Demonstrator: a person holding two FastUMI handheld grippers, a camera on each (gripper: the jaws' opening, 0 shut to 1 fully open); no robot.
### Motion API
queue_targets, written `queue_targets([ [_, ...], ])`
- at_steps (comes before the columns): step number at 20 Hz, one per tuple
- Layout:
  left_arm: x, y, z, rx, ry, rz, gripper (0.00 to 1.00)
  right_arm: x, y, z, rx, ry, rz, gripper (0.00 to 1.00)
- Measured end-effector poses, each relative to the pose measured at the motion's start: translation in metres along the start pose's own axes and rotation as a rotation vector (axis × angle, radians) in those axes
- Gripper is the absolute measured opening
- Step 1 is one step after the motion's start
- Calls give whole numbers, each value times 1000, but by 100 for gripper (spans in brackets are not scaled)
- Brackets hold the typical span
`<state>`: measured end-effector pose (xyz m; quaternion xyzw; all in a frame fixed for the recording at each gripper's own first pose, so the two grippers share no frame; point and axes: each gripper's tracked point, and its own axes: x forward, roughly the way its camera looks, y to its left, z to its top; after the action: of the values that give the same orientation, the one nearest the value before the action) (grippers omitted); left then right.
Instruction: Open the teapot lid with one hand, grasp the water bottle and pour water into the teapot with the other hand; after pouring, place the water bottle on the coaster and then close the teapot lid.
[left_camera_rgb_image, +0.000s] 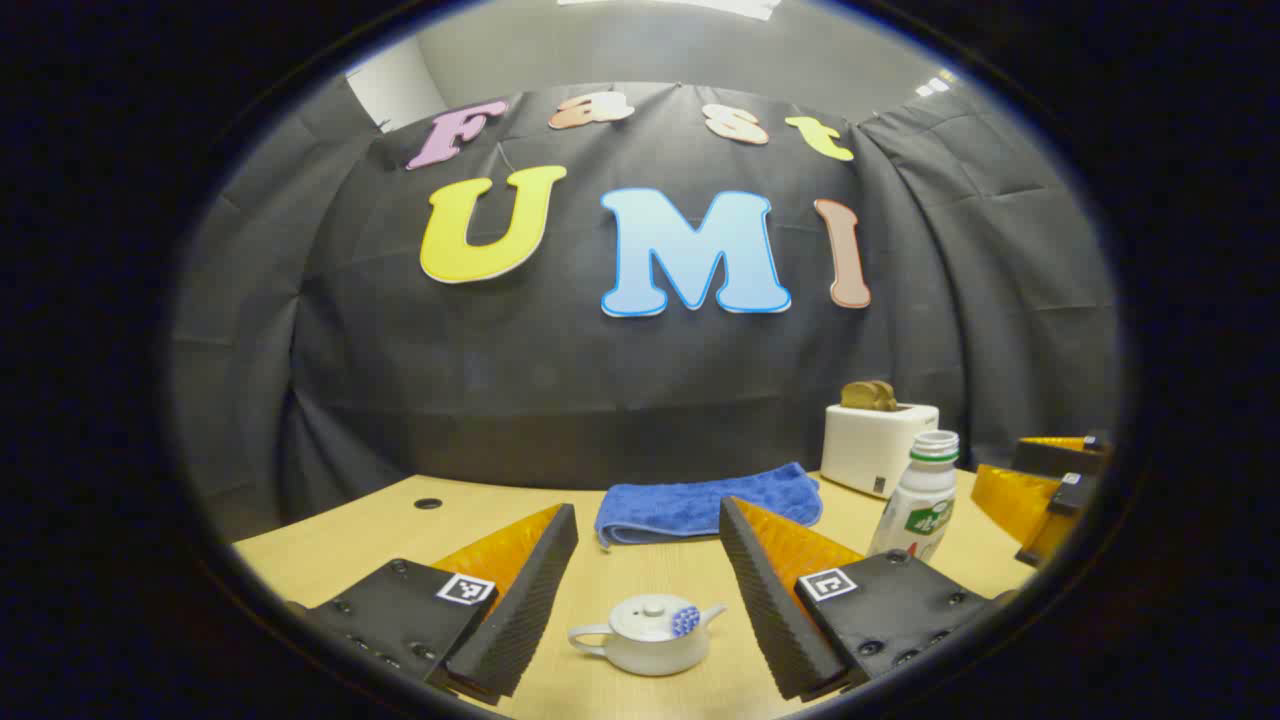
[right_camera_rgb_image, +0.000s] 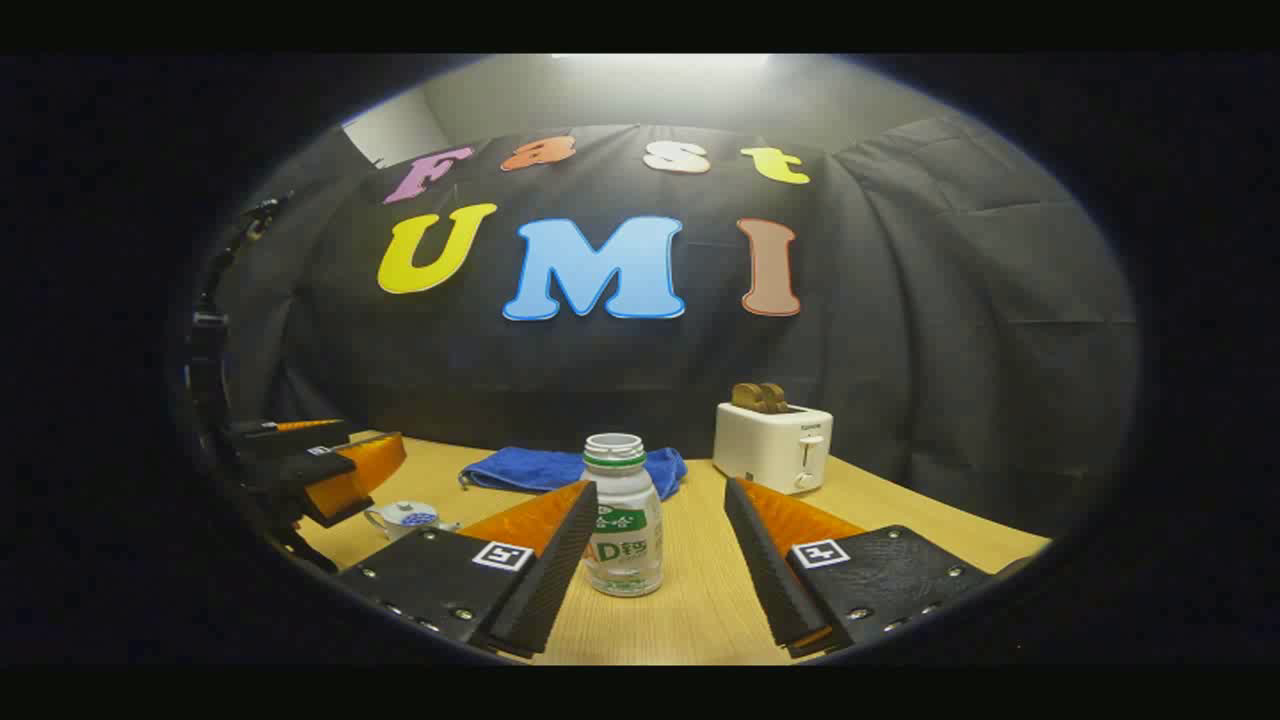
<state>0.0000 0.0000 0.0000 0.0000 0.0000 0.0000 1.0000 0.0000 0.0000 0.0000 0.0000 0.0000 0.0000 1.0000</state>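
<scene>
A small white teapot (left_camera_rgb_image: 645, 634) with its lid on and a blue pattern near the spout sits on the wooden table, between and just ahead of my left gripper (left_camera_rgb_image: 648, 545), which is open. A clear, uncapped water bottle (right_camera_rgb_image: 622, 528) with a green-and-white label stands upright on the table between the fingers of my right gripper (right_camera_rgb_image: 660, 530), which is open and not touching it. In the left gripper view the bottle (left_camera_rgb_image: 920, 497) stands to the right, with the right gripper (left_camera_rgb_image: 1045, 485) beyond it. In the right gripper view the teapot (right_camera_rgb_image: 405, 517) sits at left below the left gripper (right_camera_rgb_image: 320, 465).
A folded blue towel (left_camera_rgb_image: 700, 503) lies at the back of the table (left_camera_rgb_image: 380, 530). A white toaster (right_camera_rgb_image: 772, 446) with bread in its slots stands at the back right. The black cloth wall closes off the far side.
</scene>
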Motion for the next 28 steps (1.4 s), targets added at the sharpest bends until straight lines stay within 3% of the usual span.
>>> queue_targets([
  [12, 32, 9, -75, -59, 163, 7, 93, 12, -8, -27, 29, 68, -5, 79],
  [21, 34, 1, -91, -70, 198, -17, 92, 14, -8, -41, 36, 97, 4, 79],
  [26, 38, 0, -86, -21, 181, -15, 65, 15, -7, -48, 40, 118, 8, 79],
  [28, 38, -4, -86, -11, 184, -31, 43, 15, -7, -48, 39, 119, 9, 79],
])
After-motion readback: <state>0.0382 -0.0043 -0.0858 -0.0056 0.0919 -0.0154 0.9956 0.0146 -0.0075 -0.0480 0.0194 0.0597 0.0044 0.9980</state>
